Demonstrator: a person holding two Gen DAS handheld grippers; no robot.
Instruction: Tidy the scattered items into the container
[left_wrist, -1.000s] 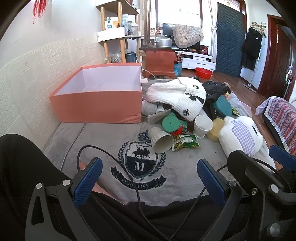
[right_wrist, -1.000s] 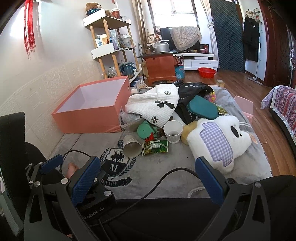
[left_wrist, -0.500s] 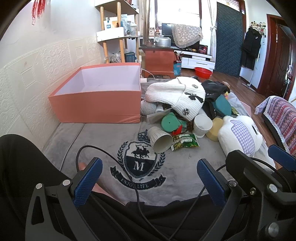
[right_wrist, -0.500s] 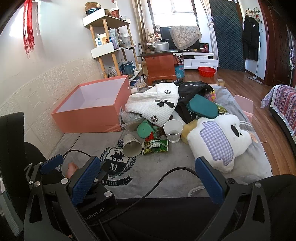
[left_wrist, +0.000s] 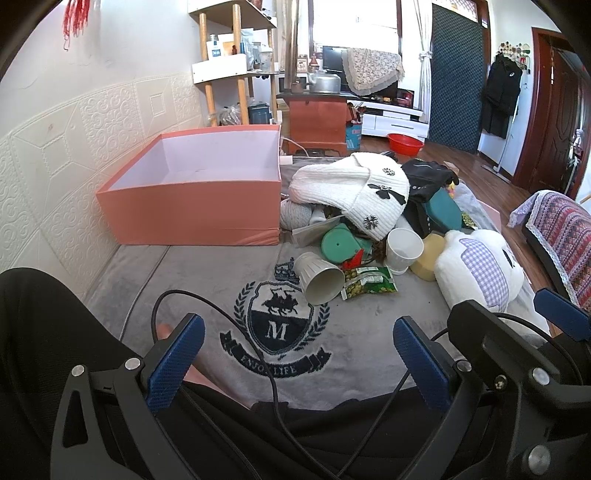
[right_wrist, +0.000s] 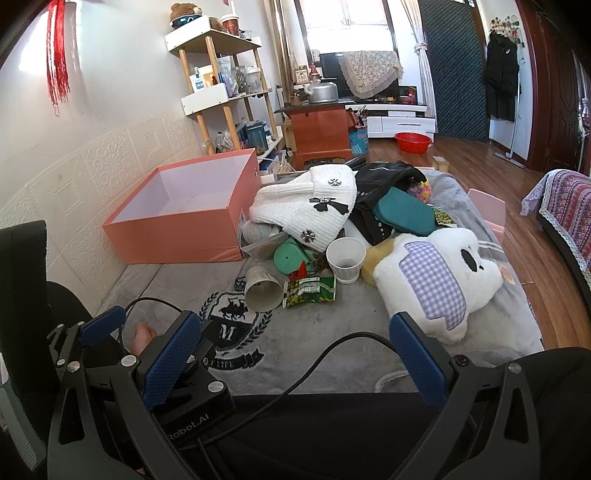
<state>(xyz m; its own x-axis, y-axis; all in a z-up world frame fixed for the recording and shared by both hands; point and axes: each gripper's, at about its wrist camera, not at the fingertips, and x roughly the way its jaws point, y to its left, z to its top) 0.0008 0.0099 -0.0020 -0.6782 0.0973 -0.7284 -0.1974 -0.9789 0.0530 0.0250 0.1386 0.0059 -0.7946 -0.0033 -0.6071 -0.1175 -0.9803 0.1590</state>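
Tools (left_wrist: 295, 354) apart; empty pink box (left_wrist: 192, 206)

You have one open pink cardboard box (left_wrist: 192, 206), two white ribbed paper cups (left_wrist: 320, 277) (left_wrist: 403, 249), one green snack packet (left_wrist: 369, 280), one white plush pillow (left_wrist: 480, 273), one white knitted hat (left_wrist: 354, 192).

left gripper (left_wrist: 295, 354): bottom of left wrist frame, jaws spread wide, nothing between the blue pads (left_wrist: 177, 362)
right gripper (right_wrist: 291, 354): bottom of right wrist frame, jaws wide apart too, holding nothing
relative pose: side by side, close; right gripper's finger shows at the left view's right edge, left gripper's body at lower left of the right view
person: dark-clothed legs along the bottom of both frames; bare foot (right_wrist: 142, 334) at lower left
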